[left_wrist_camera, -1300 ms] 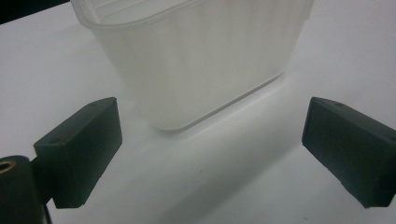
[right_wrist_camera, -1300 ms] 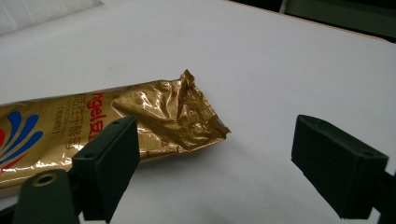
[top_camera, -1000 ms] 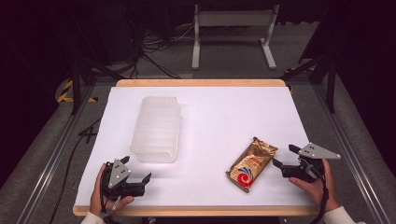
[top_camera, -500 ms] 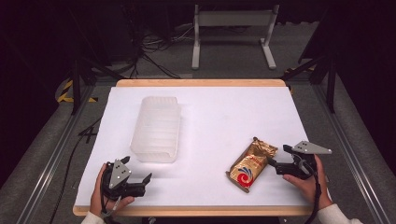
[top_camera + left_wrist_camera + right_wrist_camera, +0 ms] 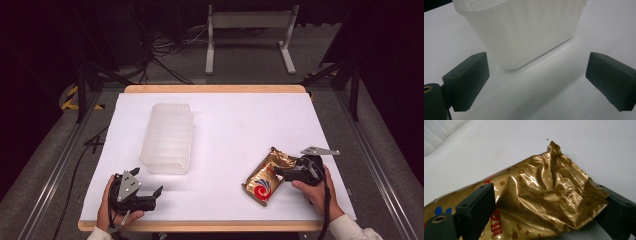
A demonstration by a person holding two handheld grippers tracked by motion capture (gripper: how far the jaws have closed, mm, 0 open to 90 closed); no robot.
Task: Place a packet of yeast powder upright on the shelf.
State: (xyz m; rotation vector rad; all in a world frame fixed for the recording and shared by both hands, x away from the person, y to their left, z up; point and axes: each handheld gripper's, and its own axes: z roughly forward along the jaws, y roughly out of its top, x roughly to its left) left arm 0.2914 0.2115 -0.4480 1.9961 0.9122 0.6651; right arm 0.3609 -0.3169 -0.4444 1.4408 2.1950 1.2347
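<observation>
High view: the right gripper (image 5: 287, 172) is at the gold snack packet (image 5: 266, 176), jaws spread and not yet closed on it.

The packet lies flat on the white table (image 5: 240, 125), near and to the right, its crimped end toward the gripper; in the right gripper view the crinkled foil (image 5: 541, 195) sits between the two black jaws, one over its printed face and the other at its right edge, so this looks like the approach to a pick. The next move would call for closing on that crimped end, where the foil may slip or crumple. The left gripper (image 5: 145, 197), jaws apart and holding nothing, rests near the left corner, just short of the translucent ribbed plastic container (image 5: 167, 137), seen close ahead in the left gripper view (image 5: 524, 30).
</observation>
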